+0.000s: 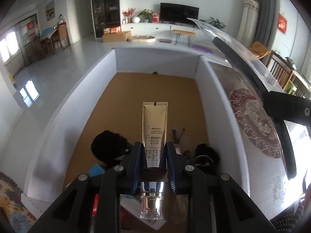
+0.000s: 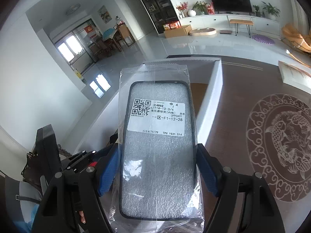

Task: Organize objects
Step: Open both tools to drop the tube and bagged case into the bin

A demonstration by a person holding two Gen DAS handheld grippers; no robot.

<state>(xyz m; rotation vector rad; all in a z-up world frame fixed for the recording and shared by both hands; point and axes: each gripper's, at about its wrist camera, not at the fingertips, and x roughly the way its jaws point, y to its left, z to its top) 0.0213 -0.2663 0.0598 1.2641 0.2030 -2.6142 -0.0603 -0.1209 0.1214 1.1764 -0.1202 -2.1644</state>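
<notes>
My left gripper (image 1: 154, 147) is shut on a gold eye cream tube (image 1: 155, 124), its clear cap toward the camera, above the white box (image 1: 213, 101) with a cardboard floor. My right gripper (image 2: 157, 155) is shut on a black phone case in a clear bag (image 2: 157, 116) bearing a white label, held above the box wall (image 2: 212, 97). In the left wrist view, the bagged phone case (image 1: 243, 58) slants across the upper right. In the right wrist view, the left gripper's body (image 2: 48, 147) shows at the lower left.
Inside the box lie two black fluffy items (image 1: 108, 145) (image 1: 206, 155) and some small brushes (image 1: 178, 134). The box stands on a brown table with a koi pattern (image 2: 279, 145). A flat pale box (image 2: 293, 75) lies at the table's far right.
</notes>
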